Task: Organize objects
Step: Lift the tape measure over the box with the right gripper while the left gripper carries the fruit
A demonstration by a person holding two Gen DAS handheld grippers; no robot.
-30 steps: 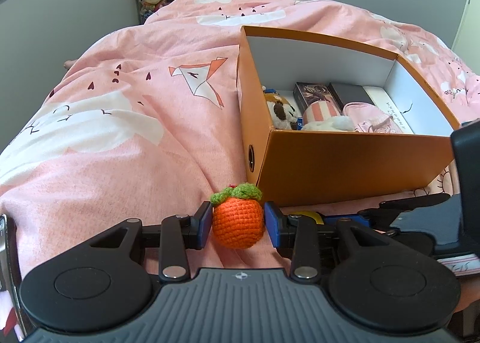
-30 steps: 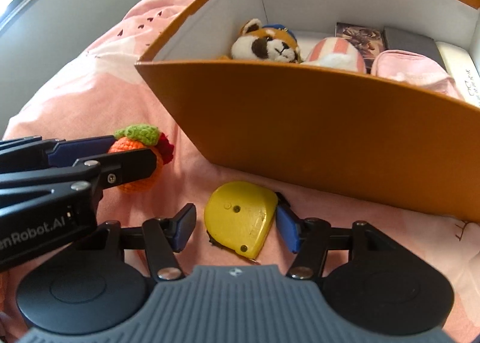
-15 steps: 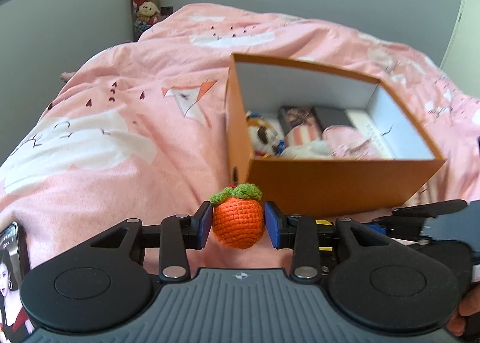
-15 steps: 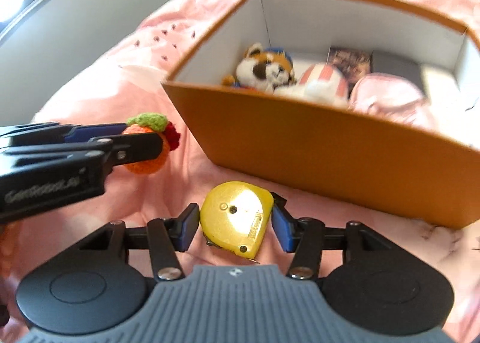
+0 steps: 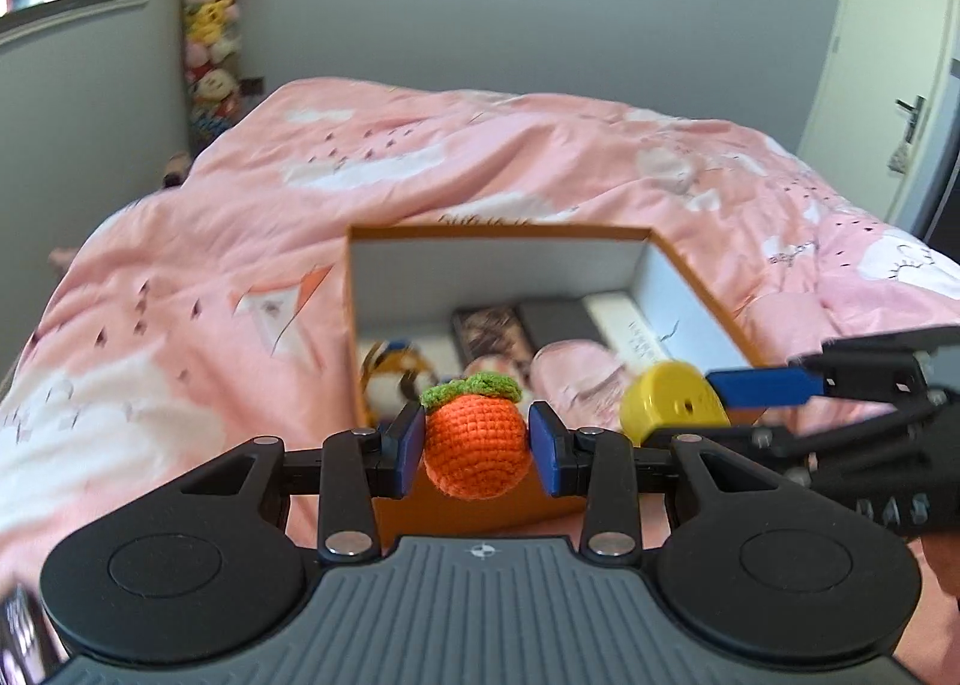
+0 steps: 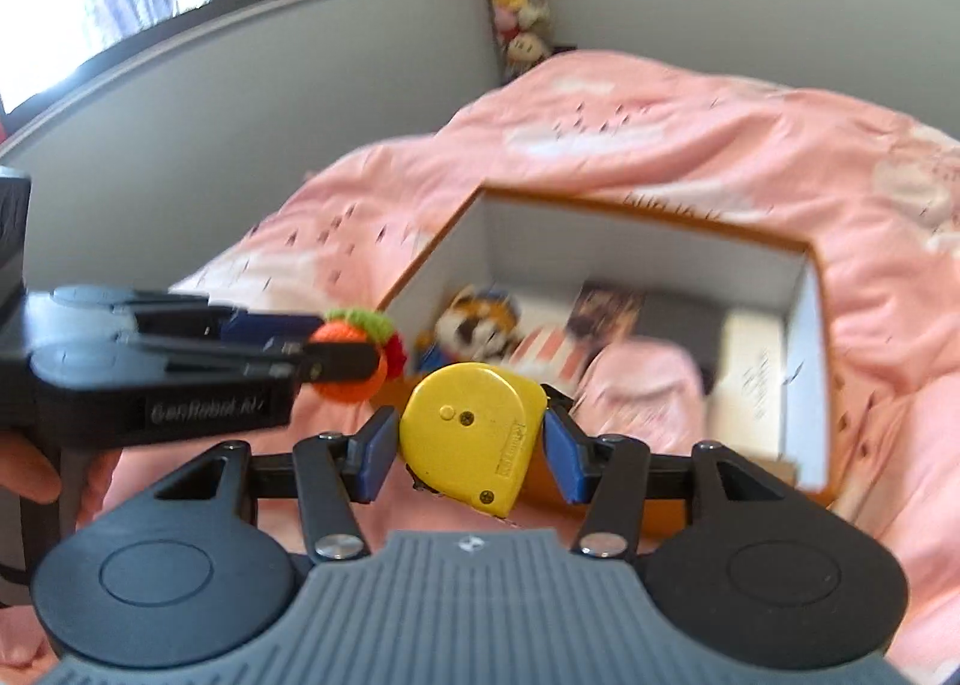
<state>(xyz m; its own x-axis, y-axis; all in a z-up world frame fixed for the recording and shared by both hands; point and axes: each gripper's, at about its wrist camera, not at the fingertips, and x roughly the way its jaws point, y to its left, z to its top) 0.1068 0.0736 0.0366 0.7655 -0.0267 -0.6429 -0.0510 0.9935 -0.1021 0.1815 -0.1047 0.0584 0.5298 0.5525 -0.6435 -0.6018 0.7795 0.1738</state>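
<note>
My left gripper (image 5: 477, 448) is shut on an orange crocheted fruit (image 5: 476, 441) with a green leaf top, held in the air above the near wall of the orange box (image 5: 498, 232). My right gripper (image 6: 471, 445) is shut on a yellow tape measure (image 6: 474, 436), also lifted, just before the box's (image 6: 636, 205) near edge. In the left wrist view the tape measure (image 5: 672, 406) and the right gripper's blue pad show at the right. In the right wrist view the crocheted fruit (image 6: 351, 346) and the left gripper's body show at the left.
The box lies on a pink bedspread (image 5: 210, 277) and holds a plush fox (image 6: 477, 322), a striped pouch, a pink pouch (image 5: 576, 370), dark flat packets (image 5: 558, 319) and a white box. Stuffed toys (image 5: 210, 31) hang in the far corner. A door (image 5: 888, 55) stands at the right.
Both grippers have risen off the bedspread with their objects, from beside the box's near wall to above it. The box's inside now shows from higher up.
</note>
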